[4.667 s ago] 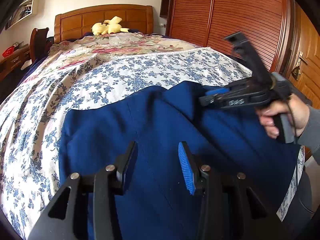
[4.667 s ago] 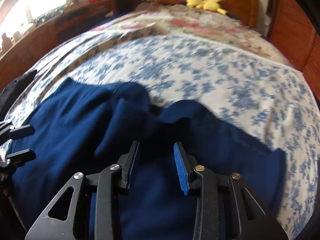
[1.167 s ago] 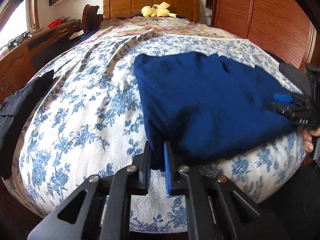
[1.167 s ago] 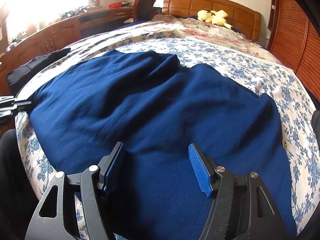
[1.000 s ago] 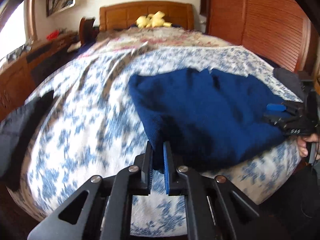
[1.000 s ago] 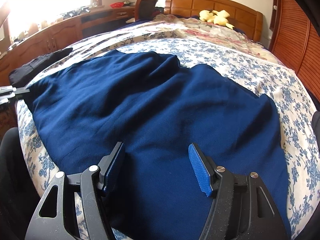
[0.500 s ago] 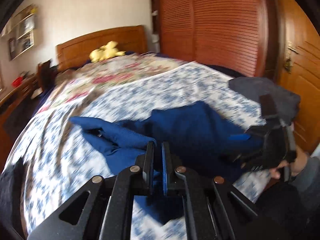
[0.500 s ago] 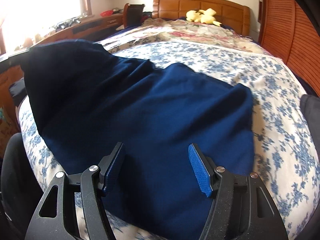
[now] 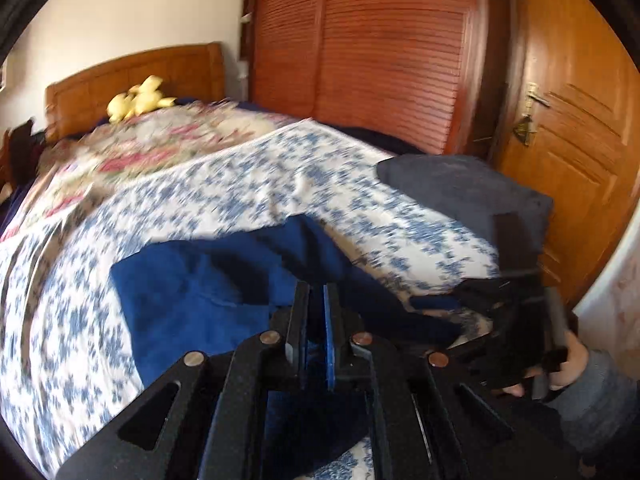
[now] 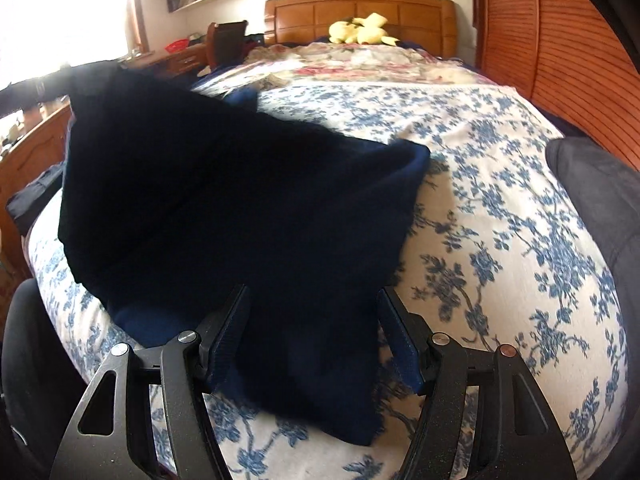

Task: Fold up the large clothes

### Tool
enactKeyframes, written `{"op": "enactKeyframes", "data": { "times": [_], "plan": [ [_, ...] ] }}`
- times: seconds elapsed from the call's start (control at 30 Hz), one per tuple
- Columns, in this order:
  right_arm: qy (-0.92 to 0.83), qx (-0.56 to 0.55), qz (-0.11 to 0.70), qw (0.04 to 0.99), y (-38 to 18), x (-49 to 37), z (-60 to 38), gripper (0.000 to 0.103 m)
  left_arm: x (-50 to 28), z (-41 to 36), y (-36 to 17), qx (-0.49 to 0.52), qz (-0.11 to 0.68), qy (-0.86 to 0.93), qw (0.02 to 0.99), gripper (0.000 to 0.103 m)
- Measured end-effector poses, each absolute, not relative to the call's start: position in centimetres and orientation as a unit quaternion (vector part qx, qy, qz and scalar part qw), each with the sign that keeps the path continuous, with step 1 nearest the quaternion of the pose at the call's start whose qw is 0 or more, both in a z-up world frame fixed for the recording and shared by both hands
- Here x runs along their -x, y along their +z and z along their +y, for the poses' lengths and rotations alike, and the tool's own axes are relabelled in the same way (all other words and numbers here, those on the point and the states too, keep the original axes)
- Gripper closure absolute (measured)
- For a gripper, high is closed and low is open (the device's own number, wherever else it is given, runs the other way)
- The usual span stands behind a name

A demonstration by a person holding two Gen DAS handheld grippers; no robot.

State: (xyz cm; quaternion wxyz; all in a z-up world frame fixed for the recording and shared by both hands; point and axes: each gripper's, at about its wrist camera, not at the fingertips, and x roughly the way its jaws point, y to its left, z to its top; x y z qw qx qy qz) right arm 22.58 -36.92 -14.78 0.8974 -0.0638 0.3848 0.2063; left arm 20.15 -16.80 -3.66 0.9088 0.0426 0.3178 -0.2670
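**Left jaws carry one edge of the blue garment across for a fold**

The left gripper (image 9: 316,312) has its jaws pressed together on an edge of the navy garment (image 9: 192,292), blue cloth showing in the thin slit between the pads. Held so, the pinched edge rides above the bed, and in the right wrist view the lifted cloth stands up as a dark sheet from about 9 to 11 o'clock. That raised sheet suggests the edge is being taken over the rest of the garment, toward the side at 3 o'clock, to halve it.

The right gripper (image 10: 312,332) has its jaws spread wide with nothing clamped. The near part of the navy garment (image 10: 280,240) lies under and between its fingers. Whether the pads touch the cloth I cannot tell. Judging by that stance, it waits near the bed's edge to steady or receive the fold.

Outward, the garment lies low on the floral bedspread (image 10: 500,220), near the foot. A grey folded cloth (image 9: 460,188) rests at 3 o'clock, probably set aside. A yellow plush toy (image 10: 360,26) lies at 12 o'clock against the wooden headboard (image 10: 360,4).
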Motion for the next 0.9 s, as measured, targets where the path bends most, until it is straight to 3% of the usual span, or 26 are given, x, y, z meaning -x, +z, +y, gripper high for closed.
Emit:
{"op": "enactKeyframes", "data": {
  "times": [0.57,0.9],
  "plan": [
    [0.232,0.036,0.305,0.923,-7.7,-22.1,-35.0,0.036,-15.8,-10.0,-3.5,-0.034,0.302,-0.215,0.928,0.069],
    [0.257,0.078,0.313,0.911,-7.7,-22.8,-28.5,0.036,-14.2,-3.0,-6.0,-0.001,0.313,-0.161,0.936,0.068]
  ]
}}
